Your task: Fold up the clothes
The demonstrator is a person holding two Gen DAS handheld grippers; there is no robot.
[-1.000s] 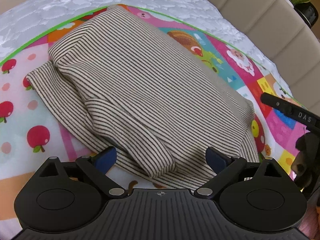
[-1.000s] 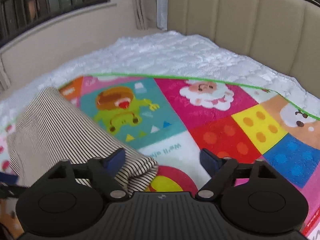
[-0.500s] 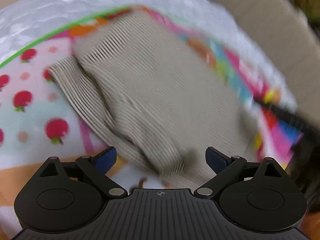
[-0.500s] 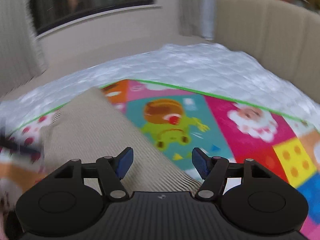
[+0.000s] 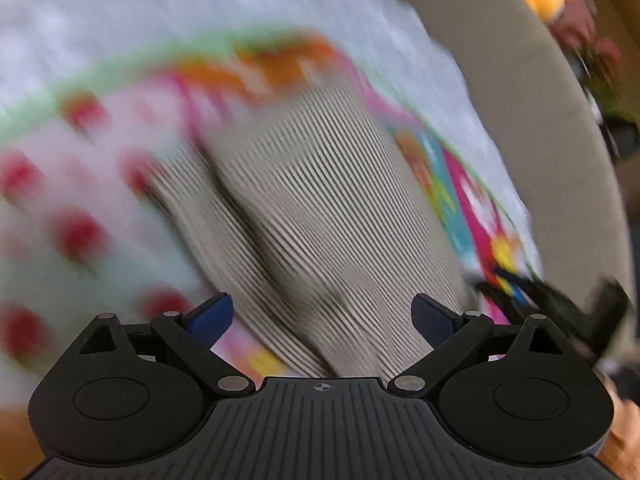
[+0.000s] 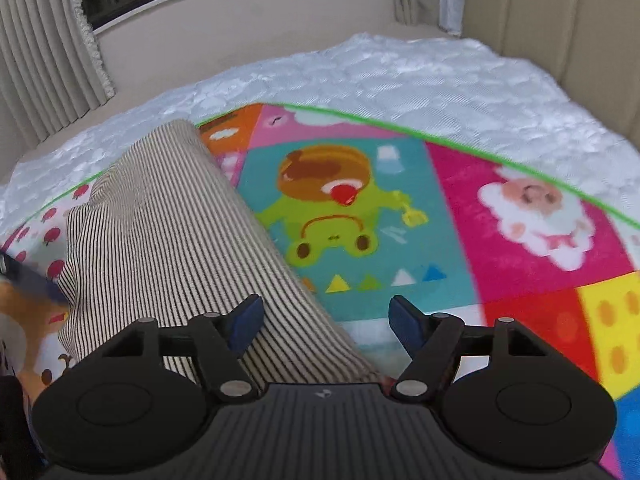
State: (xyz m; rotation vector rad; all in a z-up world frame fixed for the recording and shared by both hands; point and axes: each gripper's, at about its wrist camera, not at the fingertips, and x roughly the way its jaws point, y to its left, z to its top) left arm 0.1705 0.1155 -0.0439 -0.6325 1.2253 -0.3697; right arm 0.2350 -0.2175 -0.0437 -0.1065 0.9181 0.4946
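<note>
Your left gripper [image 5: 322, 318] has its jaws spread wide and holds nothing; your right gripper [image 6: 324, 326] is likewise parted and empty. The striped garment [image 6: 168, 236] lies folded on the play mat [image 6: 400, 208], its long axis running away from you. Its near end sits right between your left fingers, while your right straddles only its right edge, so your left looks better placed. No containers are in view.
</note>
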